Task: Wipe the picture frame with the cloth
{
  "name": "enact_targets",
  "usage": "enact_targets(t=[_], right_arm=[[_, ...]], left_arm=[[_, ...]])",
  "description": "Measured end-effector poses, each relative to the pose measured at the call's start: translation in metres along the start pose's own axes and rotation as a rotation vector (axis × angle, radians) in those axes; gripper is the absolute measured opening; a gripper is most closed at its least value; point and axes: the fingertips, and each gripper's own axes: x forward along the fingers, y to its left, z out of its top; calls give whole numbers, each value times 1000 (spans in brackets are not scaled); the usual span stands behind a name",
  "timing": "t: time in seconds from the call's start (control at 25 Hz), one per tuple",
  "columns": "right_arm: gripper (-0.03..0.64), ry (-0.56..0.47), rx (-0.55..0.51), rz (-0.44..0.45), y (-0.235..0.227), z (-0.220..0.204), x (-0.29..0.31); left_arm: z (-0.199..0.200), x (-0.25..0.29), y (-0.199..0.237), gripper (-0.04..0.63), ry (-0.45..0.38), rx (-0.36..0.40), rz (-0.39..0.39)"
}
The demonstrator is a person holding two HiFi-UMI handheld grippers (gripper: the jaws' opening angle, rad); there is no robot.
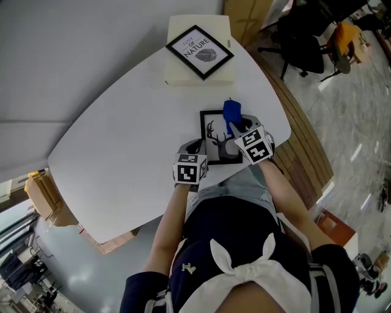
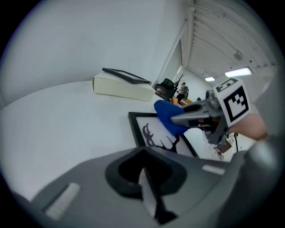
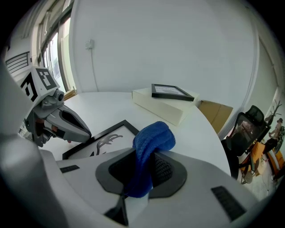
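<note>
My right gripper [image 3: 142, 176] pinches the cloth [image 3: 151, 142] at the picture frame [image 1: 202, 131], my left gripper [image 2: 149, 191] is closed and empty, and most wiping seems left.

Picture frame [image 1: 214, 131] near corners beneath left gripper [image 1: 194, 148], right gripper [image 1: 238, 126].

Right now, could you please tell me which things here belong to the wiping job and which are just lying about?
In the job: deer picture frame, blue cloth, right hand-held gripper shut on it.
Lying about: second picture frame, cream box under it, office chair, cardboard box.
</note>
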Motion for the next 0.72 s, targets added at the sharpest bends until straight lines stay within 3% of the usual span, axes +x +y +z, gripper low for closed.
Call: enact_targets(t=[0.72], right_arm=[[64, -6, 22, 12, 9, -12, -10]], left_arm=[[0, 1, 0, 2, 2, 15, 6]])
